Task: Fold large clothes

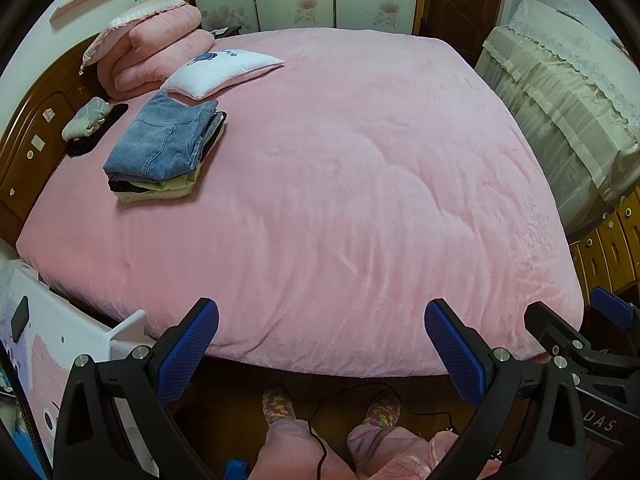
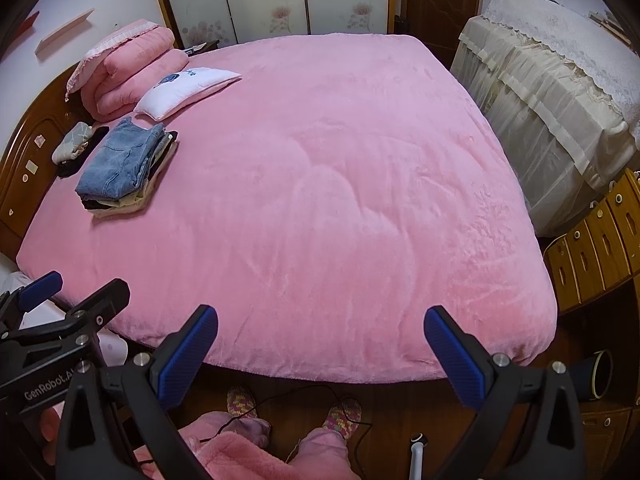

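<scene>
A stack of folded clothes with blue jeans on top lies on the pink bed at its left side near the headboard; it also shows in the right wrist view. My left gripper is open and empty, held above the bed's near edge. My right gripper is open and empty too, at the same edge. The right gripper's fingers show at the right of the left wrist view. The left gripper's fingers show at the left of the right wrist view.
A folded pink quilt and a white pillow lie by the wooden headboard. A small grey-green bundle lies on a black item. A lace-covered cabinet and wooden drawers stand right. My feet and a cable are on the floor.
</scene>
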